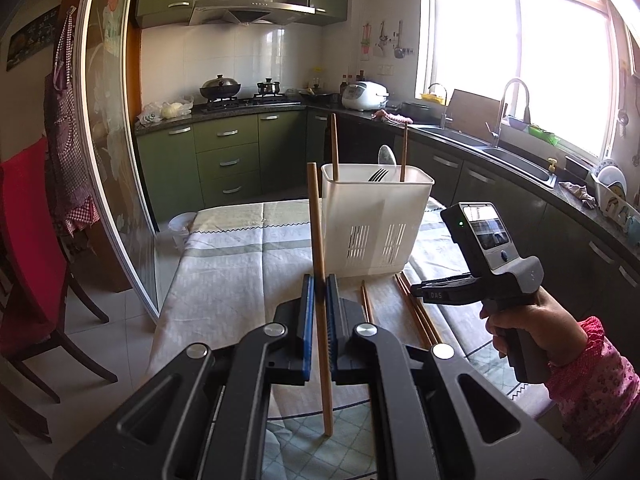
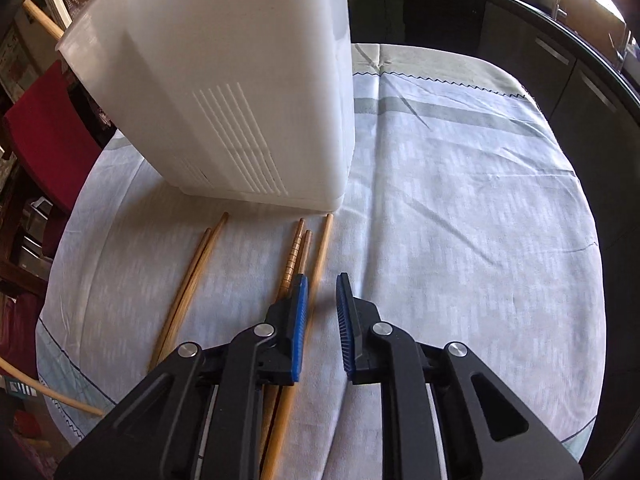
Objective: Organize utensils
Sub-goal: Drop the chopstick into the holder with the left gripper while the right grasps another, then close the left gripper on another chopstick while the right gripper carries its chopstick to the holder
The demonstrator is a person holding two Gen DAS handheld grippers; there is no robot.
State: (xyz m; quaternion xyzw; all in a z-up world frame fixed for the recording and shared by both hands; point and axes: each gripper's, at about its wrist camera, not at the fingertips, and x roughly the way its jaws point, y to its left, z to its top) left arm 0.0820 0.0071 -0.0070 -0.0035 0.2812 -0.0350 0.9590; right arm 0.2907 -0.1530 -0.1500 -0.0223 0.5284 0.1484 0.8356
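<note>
Left wrist view showed the left gripper (image 1: 319, 292) with its blue-padded fingers pinched on a long, pale wooden chopstick (image 1: 318, 264), held near upright just in front of the tall white plastic utensil caddy (image 1: 376, 220) that stood on the cloth-covered surface (image 1: 232, 248). Two darker chopsticks (image 1: 334, 148), a fork and a spoon were already seen standing in the caddy. In the right wrist view the right gripper (image 2: 322, 300) was pointed steeply down at the loose brown chopsticks (image 2: 308, 248) lying side by side on the cloth just before the caddy's base; its fingers were parted with a narrow gap, and nothing was pressed between them, although the pale outermost stick (image 2: 320, 256) was seen running close beside the left pad. Two further sticks (image 2: 192, 272) lay apart to the left. Such chopsticks were judged to be light, stiff and smooth, apt to roll on the cloth and to swivel in a grip taken near an end. A hold around the middle of a single stick, taken squarely across its width, was judged soundest, with the neighbours left undisturbed. The caddy was judged light enough to be nudged if struck.
</note>
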